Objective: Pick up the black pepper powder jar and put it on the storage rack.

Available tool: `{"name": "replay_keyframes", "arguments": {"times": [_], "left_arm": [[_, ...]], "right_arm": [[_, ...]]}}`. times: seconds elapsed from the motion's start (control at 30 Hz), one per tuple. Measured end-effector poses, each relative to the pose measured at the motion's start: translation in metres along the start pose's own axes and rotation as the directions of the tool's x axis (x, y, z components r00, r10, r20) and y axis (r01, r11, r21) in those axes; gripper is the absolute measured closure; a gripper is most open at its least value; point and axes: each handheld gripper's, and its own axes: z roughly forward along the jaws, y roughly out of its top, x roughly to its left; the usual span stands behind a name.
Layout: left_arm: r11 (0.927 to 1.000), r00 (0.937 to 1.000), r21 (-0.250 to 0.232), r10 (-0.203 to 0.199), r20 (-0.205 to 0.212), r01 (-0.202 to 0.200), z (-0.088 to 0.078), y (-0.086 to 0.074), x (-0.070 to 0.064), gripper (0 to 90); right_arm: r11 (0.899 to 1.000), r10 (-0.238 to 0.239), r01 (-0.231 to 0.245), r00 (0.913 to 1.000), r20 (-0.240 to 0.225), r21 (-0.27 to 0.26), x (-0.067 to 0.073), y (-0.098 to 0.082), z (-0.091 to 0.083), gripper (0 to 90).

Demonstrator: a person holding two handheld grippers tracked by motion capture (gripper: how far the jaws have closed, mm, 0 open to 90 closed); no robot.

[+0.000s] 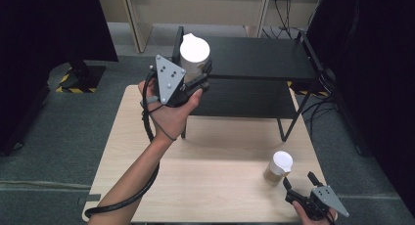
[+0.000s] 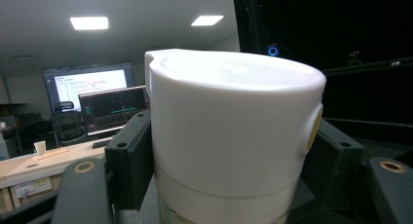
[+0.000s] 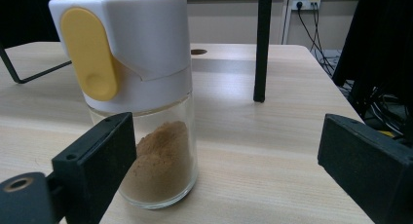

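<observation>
My left gripper (image 1: 199,74) is raised in the air at the front edge of the black shelf (image 1: 254,56), shut on a white-capped jar (image 1: 195,51). In the left gripper view the jar's white cap (image 2: 234,131) sits between both black pads (image 2: 129,160), a yellow tab on its right side. A second jar (image 1: 279,168) with a white cap and brown powder stands upright on the wooden table (image 1: 215,156) at the right. My right gripper (image 1: 298,182) rests just behind it near the front edge, open; that jar (image 3: 146,102) stands ahead between its spread jaws, closer to the left one, with no pad pressing on it.
The black two-level shelf rack stands on the far half of the table, its legs (image 3: 262,44) reaching down to the wood. A cable (image 1: 142,186) trails from the left gripper along the forearm. Dark curtains hang on both sides.
</observation>
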Motion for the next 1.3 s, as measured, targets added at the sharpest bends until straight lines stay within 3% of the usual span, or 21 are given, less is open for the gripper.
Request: {"name": "replay_keyframes", "arguments": {"times": [0.63, 1.13, 1.3], "left_arm": [[1.0000, 0.9993, 0.009, 0.000, -0.036, 0.001, 0.034, 0.014, 0.005, 30.0], [0.9968, 0.9963, 0.074, -0.024, -0.082, 0.030, 0.071, 0.013, 0.015, 30.0], [0.9922, 0.9935, 0.105, -0.056, -0.099, 0.066, 0.081, 0.010, 0.021, 30.0]], "right_arm": [[1.000, -0.003, 0.003, 1.0000, -0.001, -0.002, 0.000, 0.000, 0.000, 7.4], [1.000, -0.003, 0.003, 1.0000, -0.002, -0.003, 0.000, 0.000, 0.000, 7.4], [1.000, -0.009, 0.009, 1.0000, -0.003, -0.003, 0.000, 0.000, 0.000, 7.4]]}}
